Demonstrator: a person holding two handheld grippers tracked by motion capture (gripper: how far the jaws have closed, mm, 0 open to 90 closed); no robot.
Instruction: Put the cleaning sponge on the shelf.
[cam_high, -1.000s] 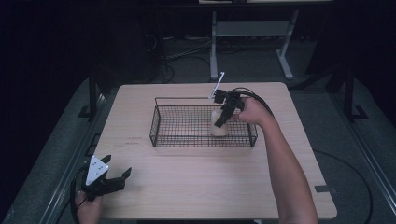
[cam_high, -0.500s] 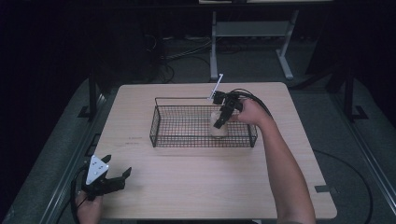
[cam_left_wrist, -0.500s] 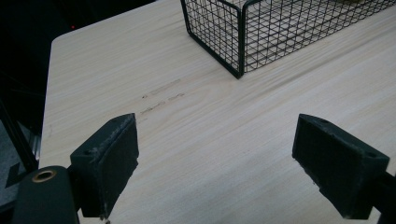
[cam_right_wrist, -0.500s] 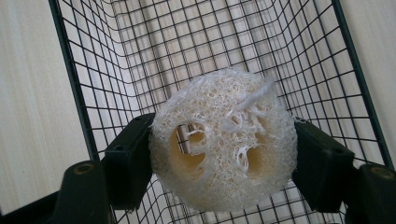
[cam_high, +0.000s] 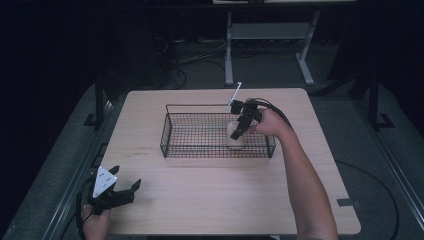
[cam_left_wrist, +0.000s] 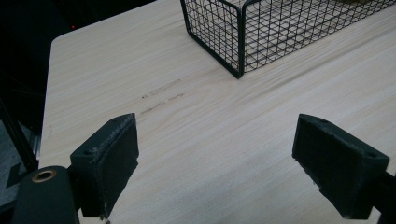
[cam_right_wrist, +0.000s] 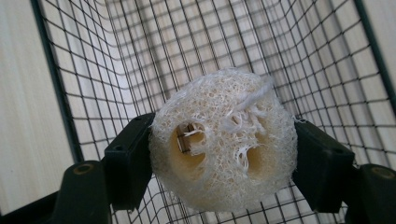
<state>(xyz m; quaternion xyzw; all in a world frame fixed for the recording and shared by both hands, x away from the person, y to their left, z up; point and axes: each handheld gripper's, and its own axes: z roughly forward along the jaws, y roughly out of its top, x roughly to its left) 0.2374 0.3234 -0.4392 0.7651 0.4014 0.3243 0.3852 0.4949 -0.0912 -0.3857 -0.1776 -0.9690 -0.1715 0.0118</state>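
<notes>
So the right hand-held gripper (cam_right_wrist: 224, 154) has its jaws clamped on either side of a loofah sponge (cam_right_wrist: 223, 140), holding it inside the wire basket (cam_high: 170, 135), toward the basket's right end. Meanwhile the left hand-held gripper (cam_left_wrist: 219, 158) sits spread wide with nothing in it, low over the bench (cam_high: 200, 190) at its near left corner, well apart from the basket.

Your left claw (cam_high: 126, 192) is black, with thick matte pads (cam_left_wrist: 108, 161), a brass-coloured screw ring and a grey triangular plate on top. Your right claw (cam_high: 241, 126) trails black cables; your forearms are bare.
</notes>
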